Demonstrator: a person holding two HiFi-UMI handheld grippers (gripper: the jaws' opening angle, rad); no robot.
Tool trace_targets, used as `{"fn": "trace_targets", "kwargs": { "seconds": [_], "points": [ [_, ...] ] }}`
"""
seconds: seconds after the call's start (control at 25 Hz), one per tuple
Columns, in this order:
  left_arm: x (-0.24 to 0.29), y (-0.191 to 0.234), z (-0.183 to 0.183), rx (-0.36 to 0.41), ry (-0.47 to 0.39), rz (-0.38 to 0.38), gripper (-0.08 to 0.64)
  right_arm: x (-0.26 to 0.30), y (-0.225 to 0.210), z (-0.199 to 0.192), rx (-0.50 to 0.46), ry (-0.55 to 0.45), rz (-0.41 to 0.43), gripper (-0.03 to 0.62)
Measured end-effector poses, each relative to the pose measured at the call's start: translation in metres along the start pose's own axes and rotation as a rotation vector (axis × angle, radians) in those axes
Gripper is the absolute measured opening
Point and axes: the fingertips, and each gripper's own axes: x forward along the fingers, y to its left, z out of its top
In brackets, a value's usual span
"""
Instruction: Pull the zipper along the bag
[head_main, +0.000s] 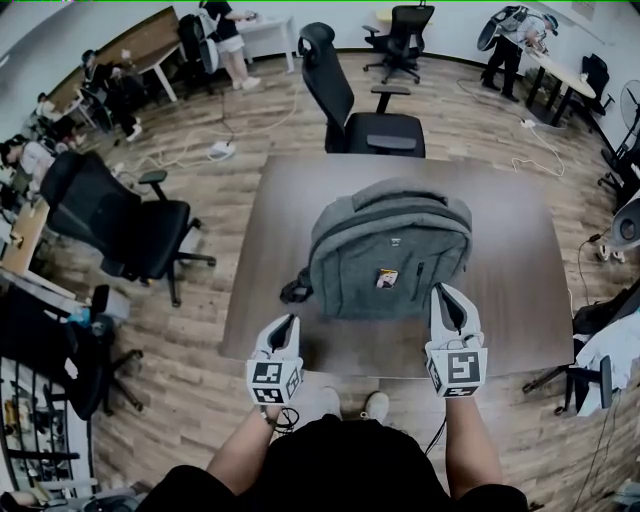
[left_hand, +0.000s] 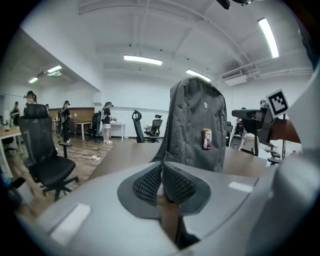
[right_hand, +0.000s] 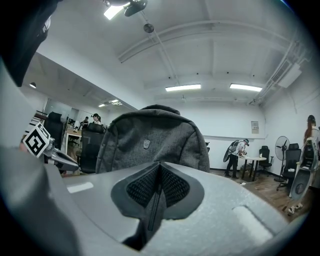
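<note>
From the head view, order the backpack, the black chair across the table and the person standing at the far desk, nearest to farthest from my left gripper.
1. Backpack, on the table, ahead and right.
2. Black chair, beyond the table's far edge.
3. Standing person, far back, upper left.

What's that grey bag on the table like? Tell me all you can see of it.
The backpack is grey, of flecked woven-looking cloth, with a rounded top. It stands upright on the brown table, front towards the person. A small picture tag sits on its front, and a black strap trails from one lower corner. It looks filled out. Only the table seems to touch it; the left tongs and right tongs are short of it.
</note>
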Motion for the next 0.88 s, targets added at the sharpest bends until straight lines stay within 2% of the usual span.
{"fn": "trace_targets", "kwargs": {
  "seconds": [0.04,0.2,0.44,0.6,0.72,0.88],
  "points": [
    [-0.002,0.002,0.004,0.003,-0.011,0.018,0.017,0.0,0.002,0.001,0.0,-0.002,0.003,0.003],
    [-0.003,-0.001,0.029,0.019,-0.072,0.033,0.017,-0.001,0.006,0.003,-0.003,-0.005,0.016,0.003],
    [-0.003,-0.022,0.086,0.039,-0.205,-0.001,0.017,-0.009,0.013,0.007,-0.003,-0.012,0.023,0.003],
    [-0.007,-0.041,0.127,0.082,-0.29,-0.036,0.017,-0.014,0.018,0.012,-0.003,-0.024,0.029,0.003],
    [-0.01,-0.055,0.143,0.099,-0.321,-0.057,0.017,-0.017,0.021,0.015,-0.002,-0.025,0.034,0.003],
    [-0.01,-0.066,0.147,0.107,-0.328,-0.078,0.017,-0.017,0.023,0.016,-0.005,-0.01,0.032,0.002]
  ]
}}
